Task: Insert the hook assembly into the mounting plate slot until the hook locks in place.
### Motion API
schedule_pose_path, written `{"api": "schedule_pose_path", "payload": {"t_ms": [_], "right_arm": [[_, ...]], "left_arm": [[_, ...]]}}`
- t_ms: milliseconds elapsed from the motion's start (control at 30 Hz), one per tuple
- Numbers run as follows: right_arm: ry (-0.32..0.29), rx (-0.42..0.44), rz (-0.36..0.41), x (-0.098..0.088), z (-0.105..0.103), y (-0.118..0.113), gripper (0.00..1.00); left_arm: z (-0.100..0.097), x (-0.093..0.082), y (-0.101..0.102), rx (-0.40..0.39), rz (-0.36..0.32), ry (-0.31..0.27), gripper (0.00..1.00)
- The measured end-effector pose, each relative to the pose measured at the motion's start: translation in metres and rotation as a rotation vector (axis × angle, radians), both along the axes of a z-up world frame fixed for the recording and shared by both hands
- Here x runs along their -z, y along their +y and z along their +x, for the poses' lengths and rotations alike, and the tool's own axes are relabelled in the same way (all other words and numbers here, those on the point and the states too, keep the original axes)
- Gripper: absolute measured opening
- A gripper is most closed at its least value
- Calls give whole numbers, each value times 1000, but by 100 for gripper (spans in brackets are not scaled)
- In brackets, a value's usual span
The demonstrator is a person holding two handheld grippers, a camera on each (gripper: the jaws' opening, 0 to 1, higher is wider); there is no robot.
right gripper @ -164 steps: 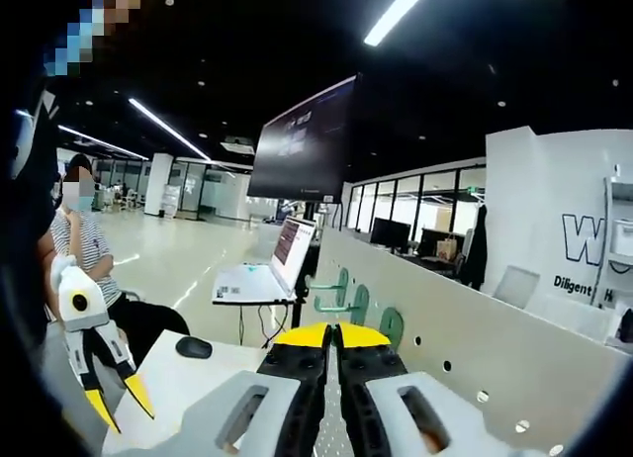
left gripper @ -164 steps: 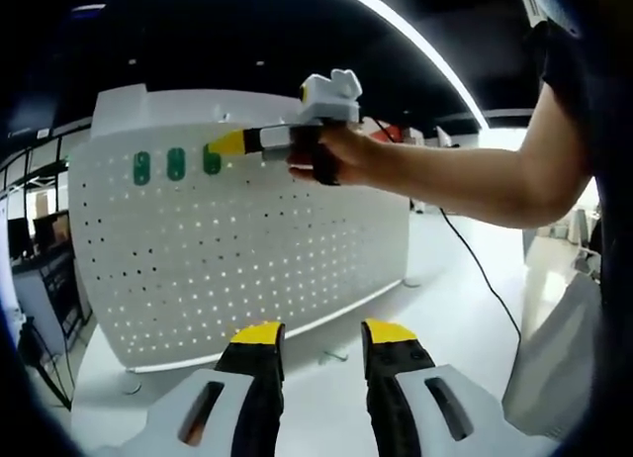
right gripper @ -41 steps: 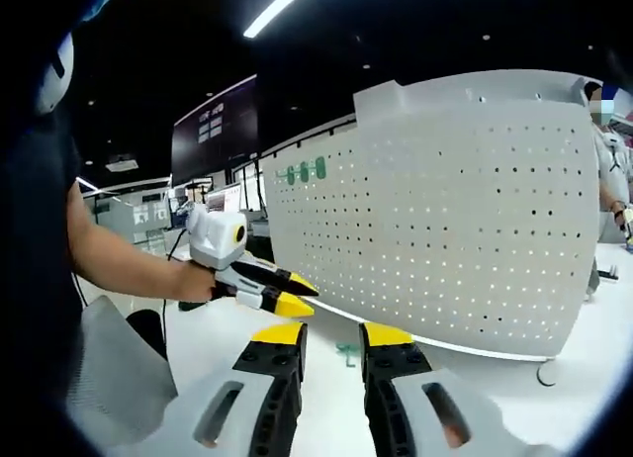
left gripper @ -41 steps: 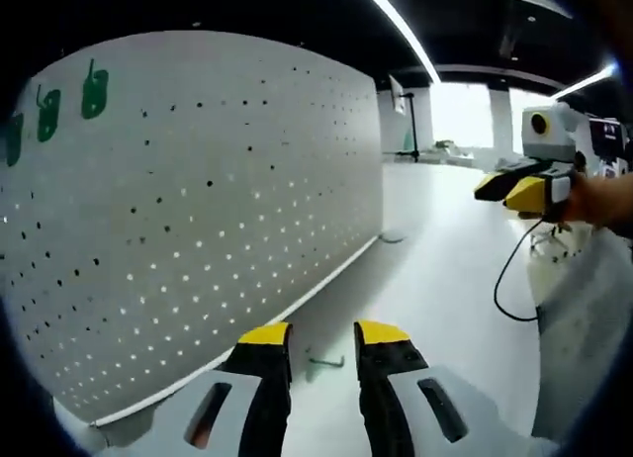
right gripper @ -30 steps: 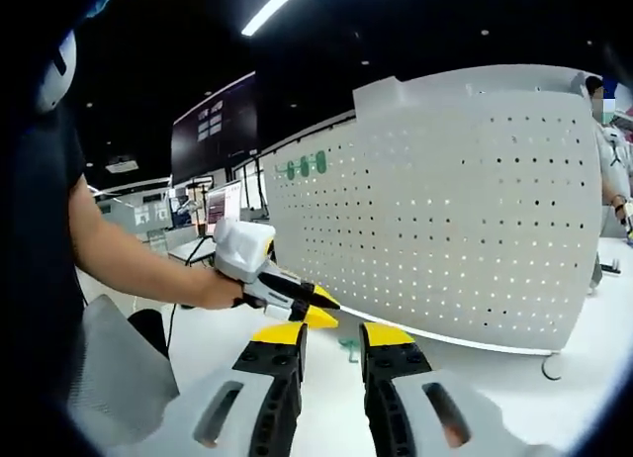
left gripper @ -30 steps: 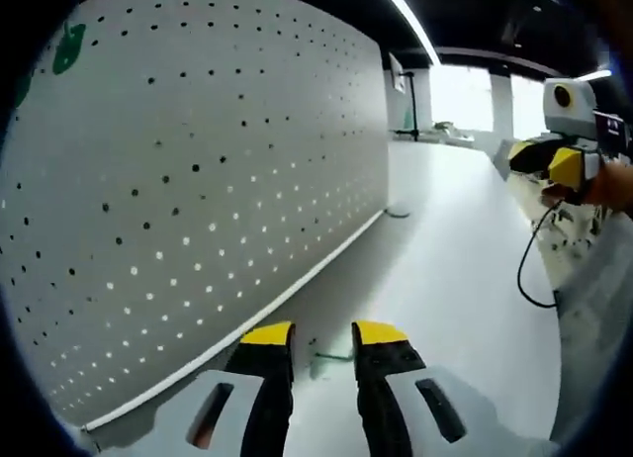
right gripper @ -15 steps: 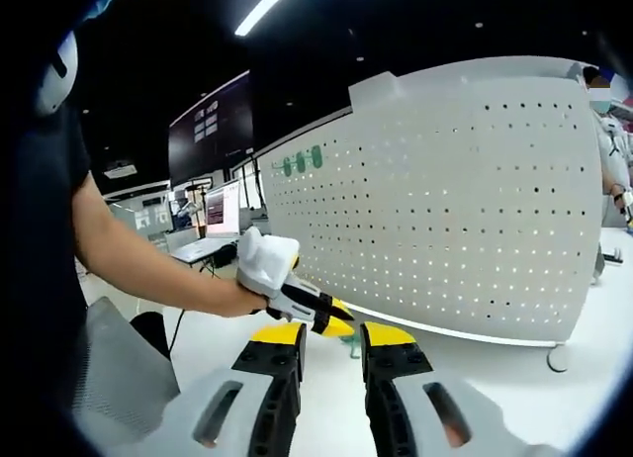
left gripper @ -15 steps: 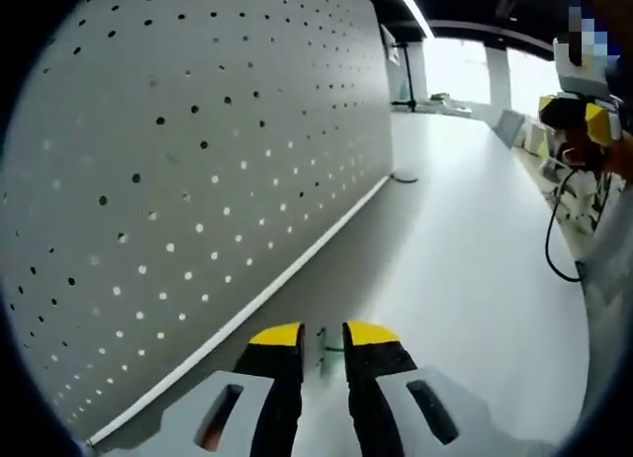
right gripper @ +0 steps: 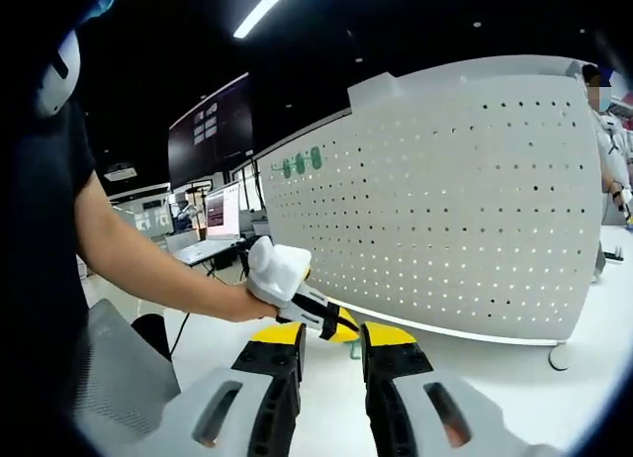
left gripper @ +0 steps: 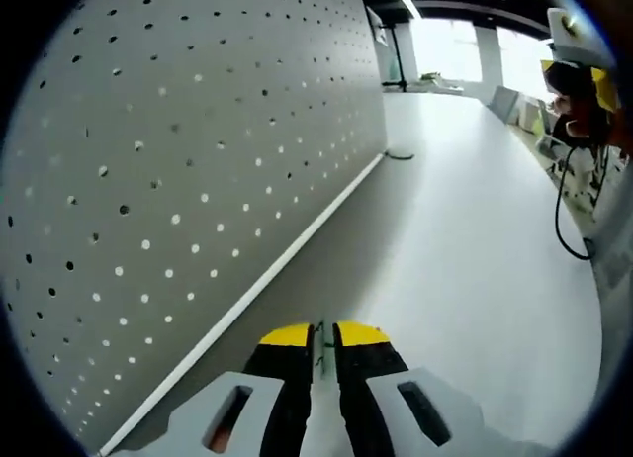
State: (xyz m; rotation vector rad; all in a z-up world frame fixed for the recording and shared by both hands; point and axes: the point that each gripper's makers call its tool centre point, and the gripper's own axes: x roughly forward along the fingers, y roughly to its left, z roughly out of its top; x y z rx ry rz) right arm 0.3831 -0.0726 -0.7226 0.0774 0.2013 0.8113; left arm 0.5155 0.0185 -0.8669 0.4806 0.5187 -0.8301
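Left gripper view has the left tool (left gripper: 322, 335) low over the white bench (left gripper: 475, 239), its yellow-tipped jaws drawn almost together with a thin green hook (left gripper: 319, 340) pinched in the sliver between them; little of the hook shows, so its shape is hard to make out; the white perforated mounting plate (left gripper: 178, 150) stands upright close alongside. Right gripper view has the right tool (right gripper: 331, 336) with jaws parted and nothing between them; beyond its tips the left tool reaches down to the bench, gripped by a person's hand (right gripper: 237, 301); three green hooks (right gripper: 301, 162) sit near the plate's top edge, too small to read in detail.
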Motion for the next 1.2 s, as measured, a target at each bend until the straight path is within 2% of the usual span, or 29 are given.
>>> {"api": "schedule_pose_path", "payload": {"t_ms": [300,567,1200], "right_arm": [[-1,-1,-1,0,-1,0,21],[-5,-2,0,-1,-2,0,21],[-21,-41,-12,-6,-7,10,21]], "left_arm": [[1,5,-1,15,42,0,2],[-1,9,2,17,64,9,2],[-11,-30,19,-54,-63,-11,1]]}}
